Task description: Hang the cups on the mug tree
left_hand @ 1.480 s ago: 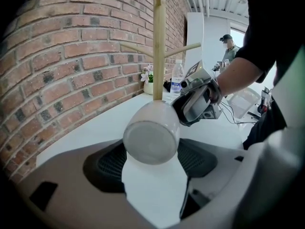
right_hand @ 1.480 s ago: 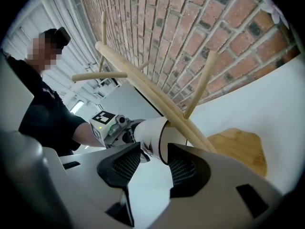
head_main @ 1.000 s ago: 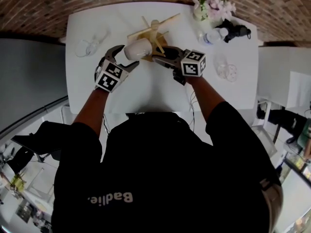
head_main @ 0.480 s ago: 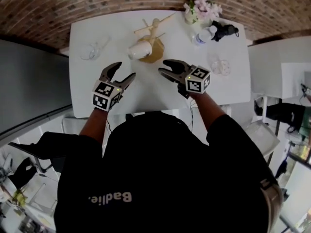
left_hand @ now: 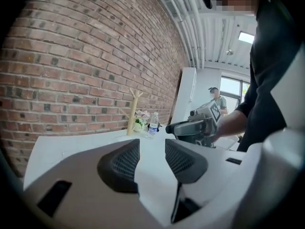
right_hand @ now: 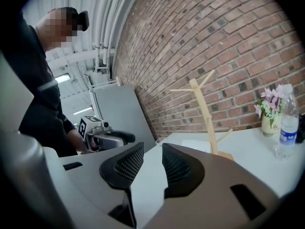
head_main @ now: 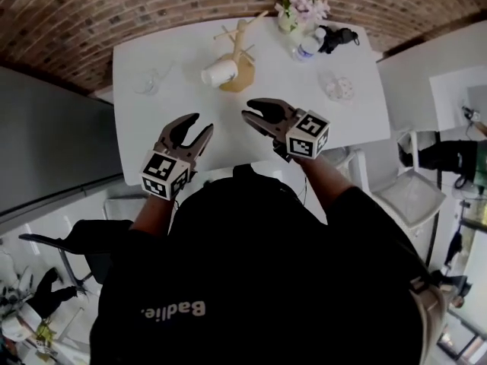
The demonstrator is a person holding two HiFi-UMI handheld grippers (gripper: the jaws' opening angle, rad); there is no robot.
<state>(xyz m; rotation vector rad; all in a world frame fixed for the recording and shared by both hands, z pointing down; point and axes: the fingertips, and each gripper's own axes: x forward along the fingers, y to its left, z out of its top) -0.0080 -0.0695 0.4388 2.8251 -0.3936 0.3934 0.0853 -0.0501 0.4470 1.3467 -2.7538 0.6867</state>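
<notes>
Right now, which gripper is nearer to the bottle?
Right. The right gripper is on the near side of the bottle, slightly to its left; the left gripper is much farther left. Both are closing, with nothing between the jaws.

The mug tree (head_main: pixel 240 52) at the top middle of the head view is pale bare wood, smooth and matt, and the white cup (head_main: pixel 219 72) beside it looks smooth and faintly glossy, like glazed ceramic. The table (head_main: pixel 183 112) is plain white, smooth and matt, against the rough red-brown brick wall (head_main: pixel 114 6) along the top edge. The bottle (head_main: pixel 307 48) at upper right is clear plastic, and the clear cup (head_main: pixel 148 82) at upper left looks glassy.
</notes>
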